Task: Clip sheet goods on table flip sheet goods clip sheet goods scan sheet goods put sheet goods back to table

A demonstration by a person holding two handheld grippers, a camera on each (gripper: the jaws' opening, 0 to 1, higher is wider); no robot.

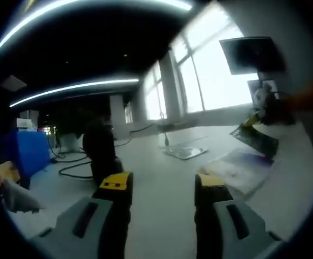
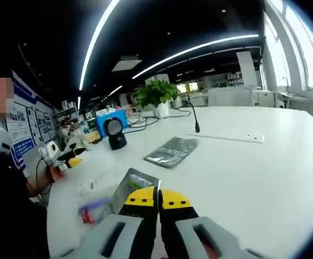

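Packet (image 2: 136,185) pinched in closed right tool (image 2: 158,200). Left tool (image 1: 163,186) open over white bench (image 1: 156,167). Second packet (image 2: 172,150) lies beyond.

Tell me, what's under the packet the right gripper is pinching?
The right gripper, shut on the packet, holds it above the white table. A clear packet lies beside it. Whatever lies under the grippers is hidden.
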